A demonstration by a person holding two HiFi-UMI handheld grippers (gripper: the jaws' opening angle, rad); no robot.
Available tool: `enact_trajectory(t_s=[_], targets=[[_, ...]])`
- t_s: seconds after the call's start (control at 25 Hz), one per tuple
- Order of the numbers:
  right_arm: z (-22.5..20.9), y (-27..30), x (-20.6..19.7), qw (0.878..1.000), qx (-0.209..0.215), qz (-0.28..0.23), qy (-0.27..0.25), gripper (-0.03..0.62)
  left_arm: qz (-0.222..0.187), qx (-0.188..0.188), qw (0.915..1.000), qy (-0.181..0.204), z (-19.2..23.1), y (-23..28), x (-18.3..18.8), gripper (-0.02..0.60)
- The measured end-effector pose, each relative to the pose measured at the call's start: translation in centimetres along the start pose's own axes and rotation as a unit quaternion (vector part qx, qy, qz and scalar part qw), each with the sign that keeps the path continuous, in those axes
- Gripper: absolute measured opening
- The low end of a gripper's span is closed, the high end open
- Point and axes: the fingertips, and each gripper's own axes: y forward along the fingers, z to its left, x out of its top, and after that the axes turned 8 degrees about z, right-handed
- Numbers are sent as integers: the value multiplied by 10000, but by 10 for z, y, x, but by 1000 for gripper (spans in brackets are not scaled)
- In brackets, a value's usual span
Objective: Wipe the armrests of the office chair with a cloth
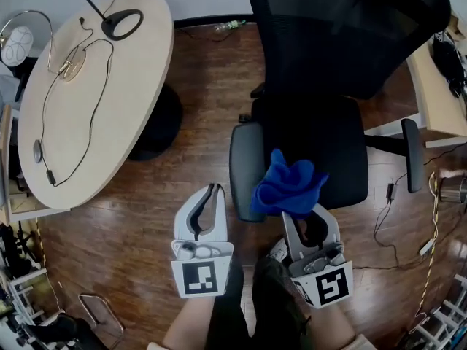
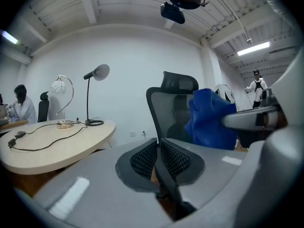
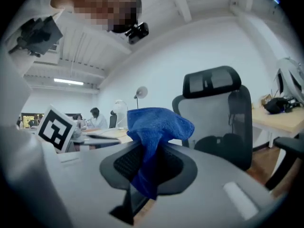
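Observation:
A black office chair (image 1: 321,71) stands ahead, with one dark armrest (image 1: 244,168) on its left side and another armrest (image 1: 411,154) on its right. A bunched blue cloth (image 1: 288,184) hangs over the seat's front left corner, pinched in my right gripper (image 1: 310,211), which is shut on it. In the right gripper view the cloth (image 3: 152,132) sticks up between the jaws. My left gripper (image 1: 209,195) is shut and holds nothing, just short of the left armrest. The left gripper view shows the chair back (image 2: 172,110) and the cloth (image 2: 209,120) to its right.
A round beige table (image 1: 87,100) with a black desk lamp (image 1: 120,22) and cables stands at the left on a dark base. A desk (image 1: 438,86) with a bag is at the right. Cables (image 1: 398,217) trail on the wood floor. My legs are below.

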Motion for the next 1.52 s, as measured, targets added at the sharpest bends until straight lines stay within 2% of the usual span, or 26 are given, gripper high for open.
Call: enact_trajectory(t_s=[0.08,0.16,0.2,0.32,0.48,0.68,0.72,0.76,0.8,0.84,0.88,0.92,0.96,1.2,1.36,1.44,1.52], targets=[[-27,-5,18,9994,-33,-349,-77,77,-307,-89,9994,167,-19,2,20,92],[-49,-16,12,9994,-4,-285,-217,77,-1180,-148,9928,139,-39,4,57,95],[-57,-22,8,9988,114,-226,-414,77,-1484,-133,9887,152,-48,6,70,95],[-75,-34,-1,9931,510,-197,-1038,77,-1844,80,9828,45,-69,12,86,95],[-97,-40,-12,9916,716,-341,-1024,77,-1872,300,9819,21,-89,29,79,95],[-101,-27,-21,9847,1052,-610,-1244,77,-1917,540,9800,28,-90,33,74,95],[-101,-23,-30,9844,1120,-541,-1241,77,-1920,565,9797,55,-90,34,72,95],[-102,-20,-49,9873,1163,-214,-1060,77,-1918,573,9797,79,-90,36,69,95],[-104,-19,-79,9900,1169,417,-666,77,-1909,565,9799,82,-89,37,63,95],[-105,-19,-114,9863,1145,1179,-164,77,-1897,550,9803,66,-88,39,55,95],[-107,-19,-145,9769,1122,1796,273,77,-1887,539,9805,57,-88,40,47,95],[-107,-17,-166,9696,1131,2104,534,77,-1884,539,9806,71,-88,41,43,95],[-108,-14,-177,9674,1176,2152,637,77,-1888,547,9805,91,-88,41,40,95],[-97,5,-205,9682,1556,1730,921,77,-1935,556,9795,-87,-92,46,25,95],[-80,49,-231,9698,1709,1406,1024,77,-1915,590,9794,-233,-85,47,19,95],[-65,80,-267,9738,1836,1223,548,77,-1897,566,9798,-288,-82,46,18,95],[-53,106,-308,9739,1908,1203,-269,77,-1853,553,9807,-282,-81,45,16,95]])
